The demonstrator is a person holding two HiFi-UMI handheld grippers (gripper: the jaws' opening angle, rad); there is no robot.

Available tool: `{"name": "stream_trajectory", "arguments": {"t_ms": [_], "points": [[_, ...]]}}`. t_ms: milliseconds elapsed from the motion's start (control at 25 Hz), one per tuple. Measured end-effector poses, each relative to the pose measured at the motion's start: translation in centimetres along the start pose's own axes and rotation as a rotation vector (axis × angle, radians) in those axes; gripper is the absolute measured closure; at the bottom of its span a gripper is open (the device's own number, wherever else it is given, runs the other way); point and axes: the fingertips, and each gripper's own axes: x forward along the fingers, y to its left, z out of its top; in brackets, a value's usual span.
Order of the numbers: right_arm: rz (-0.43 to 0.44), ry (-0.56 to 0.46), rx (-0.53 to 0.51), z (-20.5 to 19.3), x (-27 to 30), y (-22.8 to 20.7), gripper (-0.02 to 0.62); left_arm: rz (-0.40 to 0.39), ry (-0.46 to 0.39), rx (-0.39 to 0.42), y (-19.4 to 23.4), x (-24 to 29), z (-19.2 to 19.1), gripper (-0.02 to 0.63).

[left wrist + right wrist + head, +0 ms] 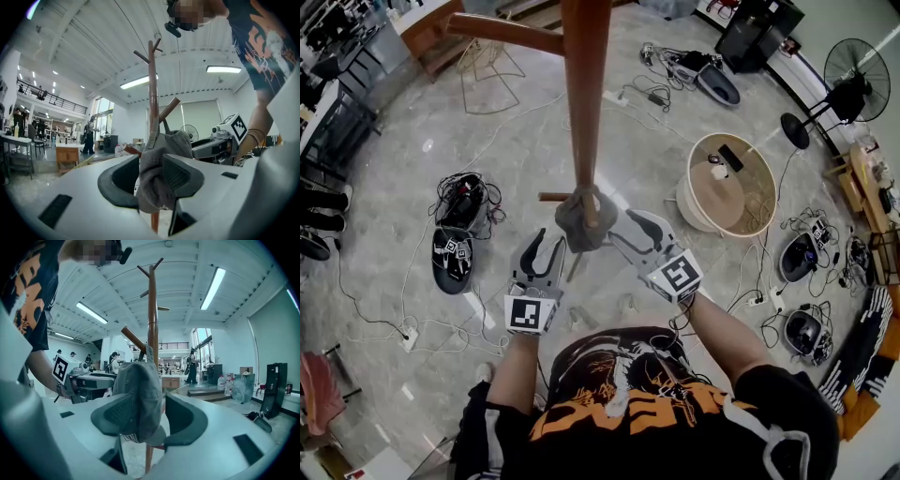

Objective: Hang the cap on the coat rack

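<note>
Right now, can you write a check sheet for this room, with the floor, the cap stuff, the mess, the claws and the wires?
Surface: pale stone floor.
Job's things: grey cap hangs on the wooden coat rack.
Clutter: round tub, black gadgets on the floor.
Grippers: left claw and right claw open, cap between their jaws.
Cables: power strip with white wires on the floor.
Surroundings: standing fan; people far off.

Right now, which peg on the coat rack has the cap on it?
The slanted peg just above the grey cap holds it; the pegs at the top are bare.
</note>
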Motion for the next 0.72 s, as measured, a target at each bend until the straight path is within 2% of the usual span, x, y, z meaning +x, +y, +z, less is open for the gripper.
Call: {"name": "stream_trajectory", "arguments": {"t_ms": [280, 440, 720], "points": [[0.004, -0.05, -0.002, 3.0, -1.1, 0.0, 0.357, -0.014, -0.023, 0.014, -0.6, -0.1, 2.9, 0.422], [0.025, -0.073, -0.01, 5.1, -1.4, 0.4, 0.357, -0.016, -0.043, -0.001, -0.6, -0.2, 4.7, 0.422], [0.057, -0.119, -0.026, 9.2, -2.5, 1.5, 0.362, -0.026, -0.077, 0.022, -1.2, -1.0, 8.0, 0.428]]}}
